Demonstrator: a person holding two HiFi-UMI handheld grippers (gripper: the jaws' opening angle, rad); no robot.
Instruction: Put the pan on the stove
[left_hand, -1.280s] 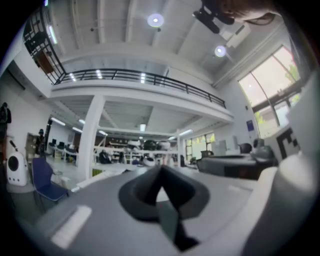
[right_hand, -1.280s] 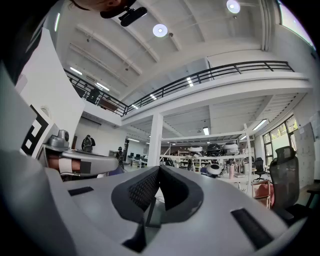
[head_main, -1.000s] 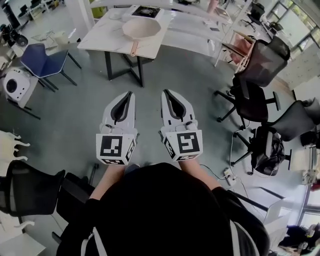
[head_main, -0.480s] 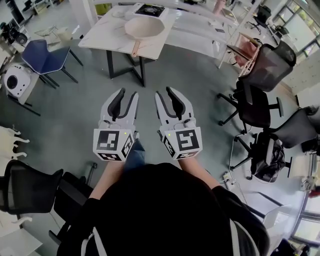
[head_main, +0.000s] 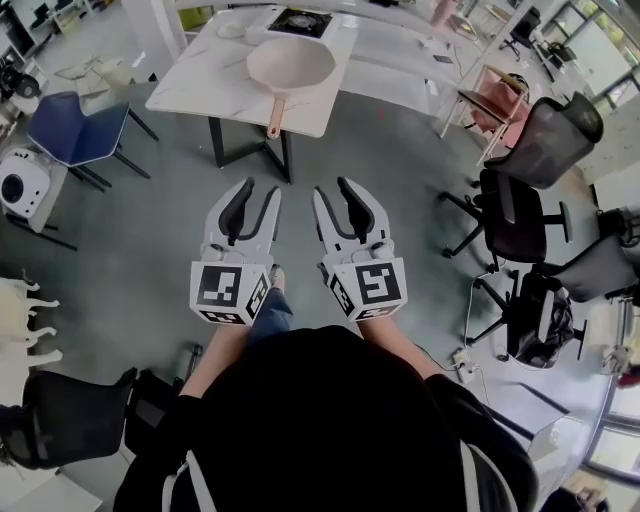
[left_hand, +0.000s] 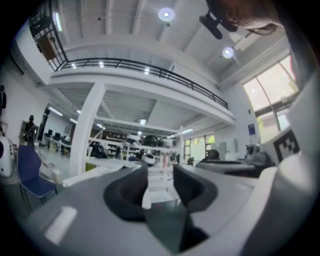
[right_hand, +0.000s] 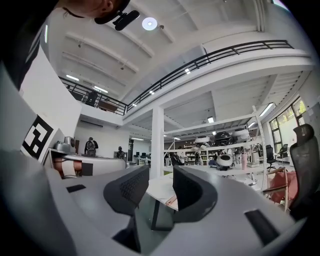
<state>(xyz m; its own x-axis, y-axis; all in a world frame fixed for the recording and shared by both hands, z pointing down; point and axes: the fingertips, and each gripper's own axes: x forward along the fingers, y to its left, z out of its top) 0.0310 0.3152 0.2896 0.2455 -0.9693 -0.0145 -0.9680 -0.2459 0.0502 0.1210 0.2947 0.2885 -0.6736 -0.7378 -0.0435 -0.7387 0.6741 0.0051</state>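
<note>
The person is holding both grippers out level and side by side over the grey floor (head_main: 130, 250), well short of the white table (head_main: 200, 85) at the far side. The left gripper (head_main: 260, 190) is showing its jaws spread, having just been opening, and nothing is lying between them; through the gap its own view is giving only the distant room. The right gripper (head_main: 333, 188) is likewise spread, its jaws having just been opening, and it is gripping nothing. The pan (head_main: 290, 62), pale and round, is sitting on the table's near half, with its handle (head_main: 273, 112) pointing toward the near edge. The stove (head_main: 297, 20), a dark square burner, is lying just beyond the pan on the far part of the table, and the pan is not resting on it. A blue chair (head_main: 75, 125) is standing left of the table, and black office chairs (head_main: 510, 210) are standing to the right
</note>
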